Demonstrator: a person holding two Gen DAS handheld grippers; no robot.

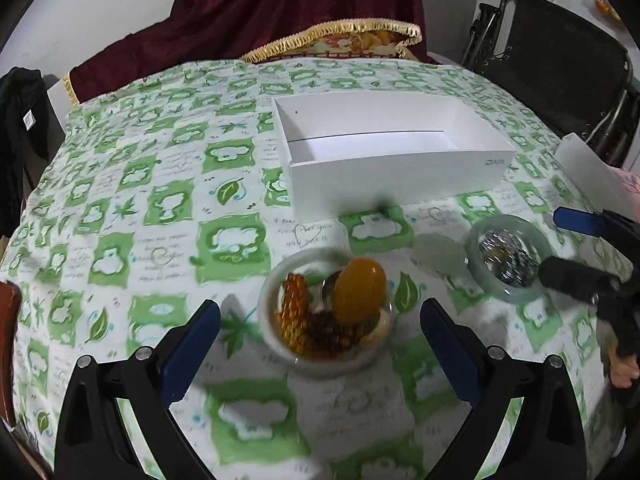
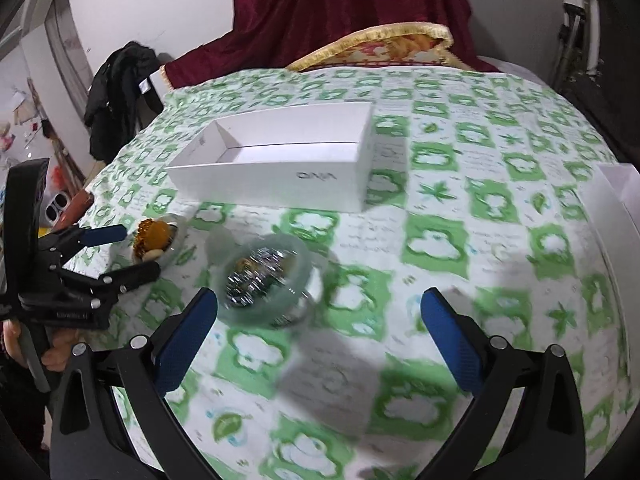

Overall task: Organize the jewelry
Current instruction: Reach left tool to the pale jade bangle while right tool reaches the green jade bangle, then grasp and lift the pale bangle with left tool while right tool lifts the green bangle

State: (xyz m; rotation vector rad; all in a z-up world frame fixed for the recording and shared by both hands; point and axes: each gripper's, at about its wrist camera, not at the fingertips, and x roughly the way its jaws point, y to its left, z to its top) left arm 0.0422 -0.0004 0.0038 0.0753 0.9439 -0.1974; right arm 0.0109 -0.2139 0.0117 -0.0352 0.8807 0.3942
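Green-checked cloth (image 1: 160, 200), rectangular white cardboard box (image 1: 400, 176)

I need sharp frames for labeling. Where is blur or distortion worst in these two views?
Left wrist: tablecloth near the camera smears, amber dish soft, box sharp. Right wrist: heavier motion blur, green dish and near cloth streaked. Both show fisheye bending at the edges.

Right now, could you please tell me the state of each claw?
Left claw: open, holding nothing.
Right claw: open, holding nothing.
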